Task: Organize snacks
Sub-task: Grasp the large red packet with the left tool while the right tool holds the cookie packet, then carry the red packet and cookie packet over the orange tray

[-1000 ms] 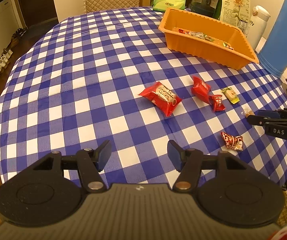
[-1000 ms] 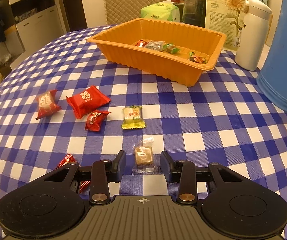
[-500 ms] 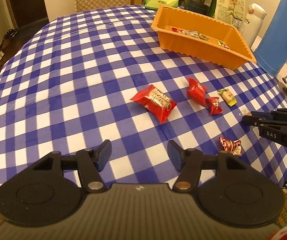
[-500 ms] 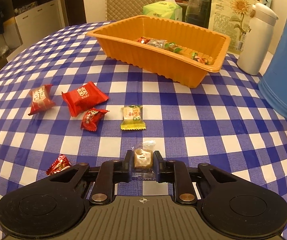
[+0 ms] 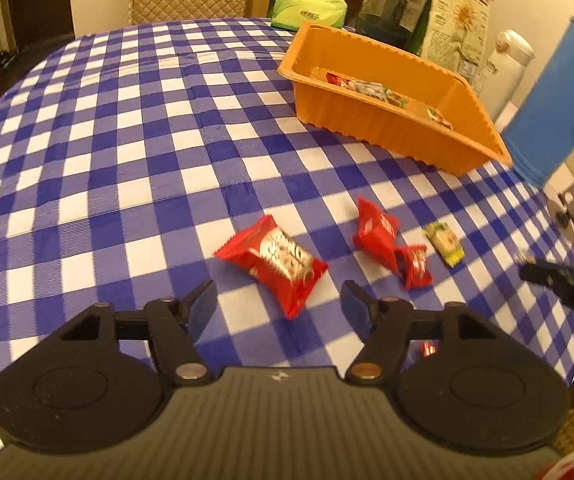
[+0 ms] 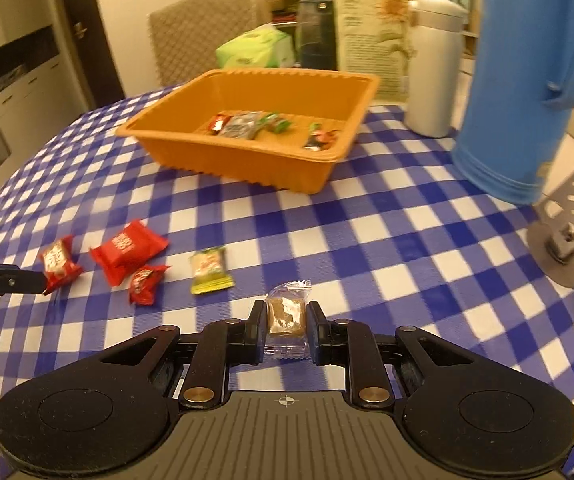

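My right gripper [image 6: 286,320] is shut on a clear-wrapped brown candy [image 6: 285,314] and holds it above the checked tablecloth. My left gripper [image 5: 279,306] is open, its fingers on either side of a large red snack packet [image 5: 273,264] just ahead. The orange tray [image 6: 319,172] holds several sweets. On the cloth lie a second red packet [image 6: 127,250], a small red candy [image 6: 145,284] and a green-yellow candy [image 6: 209,270]. The right gripper's tip shows in the left wrist view [image 5: 535,272].
A blue thermos jug [image 6: 527,80] and a white flask [image 6: 433,64] stand right of the tray. A green tissue pack [image 5: 309,6], a printed bag and a quilted chair stand behind. A metal stand [image 6: 567,232] sits at the right table edge.
My right gripper has closed on the brown candy and lifted it off the cloth. My left gripper has moved forward to the large red packet, still open.
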A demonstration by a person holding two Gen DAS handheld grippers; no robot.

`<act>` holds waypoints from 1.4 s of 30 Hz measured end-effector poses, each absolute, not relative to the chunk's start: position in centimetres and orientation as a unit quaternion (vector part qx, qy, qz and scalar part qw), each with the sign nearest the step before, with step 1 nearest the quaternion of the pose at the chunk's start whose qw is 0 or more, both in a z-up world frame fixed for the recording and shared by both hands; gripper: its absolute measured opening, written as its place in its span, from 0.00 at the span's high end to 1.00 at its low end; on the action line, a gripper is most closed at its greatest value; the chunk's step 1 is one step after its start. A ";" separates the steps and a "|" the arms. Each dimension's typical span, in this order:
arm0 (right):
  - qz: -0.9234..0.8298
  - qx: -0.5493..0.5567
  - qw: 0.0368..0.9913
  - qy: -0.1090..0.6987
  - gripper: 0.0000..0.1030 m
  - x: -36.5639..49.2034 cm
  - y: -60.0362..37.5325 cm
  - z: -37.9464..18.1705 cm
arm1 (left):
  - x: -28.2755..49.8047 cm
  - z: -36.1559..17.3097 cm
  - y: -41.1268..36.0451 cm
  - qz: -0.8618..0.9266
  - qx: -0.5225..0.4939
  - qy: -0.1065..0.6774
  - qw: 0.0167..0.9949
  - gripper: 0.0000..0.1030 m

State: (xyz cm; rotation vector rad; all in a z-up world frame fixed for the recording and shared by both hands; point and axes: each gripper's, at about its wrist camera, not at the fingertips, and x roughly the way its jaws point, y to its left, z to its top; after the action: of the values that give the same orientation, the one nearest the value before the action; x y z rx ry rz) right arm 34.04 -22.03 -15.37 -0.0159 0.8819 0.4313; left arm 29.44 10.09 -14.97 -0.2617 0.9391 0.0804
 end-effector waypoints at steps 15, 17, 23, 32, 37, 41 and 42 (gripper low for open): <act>0.147 0.028 0.887 0.436 0.80 33.5 -25.7 -15.2 | 33.4 -16.6 10.1 0.030 -0.094 0.464 0.880 0.50; 0.145 0.031 0.887 0.437 0.80 33.5 -25.8 -15.2 | 33.4 -16.7 10.1 0.030 -0.086 0.470 0.878 0.51; 0.151 0.032 0.885 0.439 0.80 33.5 -25.4 -15.2 | 33.1 -16.8 10.4 0.024 -0.078 0.475 0.876 0.72; 0.176 0.026 0.883 0.433 0.80 33.6 -24.0 -14.5 | 32.4 -16.1 10.9 0.028 -0.043 0.474 0.879 0.78; 0.187 0.025 0.884 0.427 0.80 33.6 -23.5 -13.8 | 31.9 -14.7 11.5 0.027 -0.039 0.465 0.884 0.78; 0.195 0.030 0.884 0.423 0.80 33.8 -23.3 -13.1 | 31.9 -12.9 11.8 0.024 -0.040 0.454 0.890 0.78; 0.198 0.033 0.884 0.422 0.80 33.9 -23.2 -13.0 | 32.0 -12.4 11.8 0.022 -0.038 0.451 0.891 0.78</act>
State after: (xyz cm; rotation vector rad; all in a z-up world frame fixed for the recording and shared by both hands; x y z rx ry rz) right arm 33.90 -23.22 -12.95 0.0693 0.8790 0.4117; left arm 32.00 11.79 -12.41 -0.0796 0.9369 0.0458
